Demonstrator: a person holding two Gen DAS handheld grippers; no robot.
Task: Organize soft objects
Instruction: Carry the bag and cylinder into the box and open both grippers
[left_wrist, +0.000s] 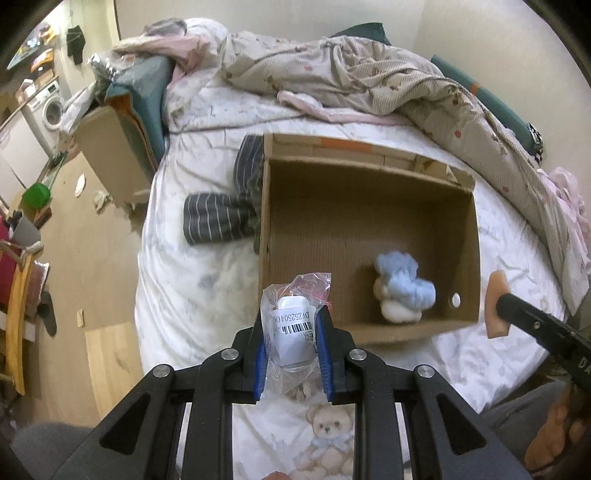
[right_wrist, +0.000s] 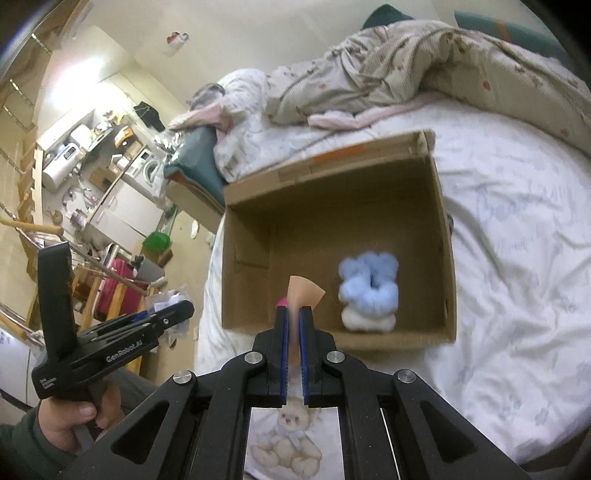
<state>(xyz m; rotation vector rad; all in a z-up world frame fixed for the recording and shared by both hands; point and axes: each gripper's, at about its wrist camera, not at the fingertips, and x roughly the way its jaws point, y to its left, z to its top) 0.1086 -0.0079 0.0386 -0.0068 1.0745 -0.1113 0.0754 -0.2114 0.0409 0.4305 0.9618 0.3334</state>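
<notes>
An open cardboard box (left_wrist: 476, 236) lies on the bed; it also shows in the right wrist view (right_wrist: 443, 229). Inside it sits a blue and white fluffy toy (left_wrist: 404, 291), also seen in the right wrist view (right_wrist: 369, 291). My left gripper (left_wrist: 291, 325) is shut on a clear plastic bag with a white item and barcode label (left_wrist: 295, 314), held at the box's near left corner. My right gripper (right_wrist: 294, 317) is shut on a peach-coloured soft wedge (right_wrist: 304, 290), held above the box's near edge; that wedge shows in the left wrist view (left_wrist: 496, 310).
A striped dark garment (left_wrist: 218, 218) lies on the white sheet left of the box. A crumpled floral duvet (left_wrist: 369, 74) is heaped at the bed's far side. A second cardboard box (left_wrist: 110, 155) stands on the floor beside the bed.
</notes>
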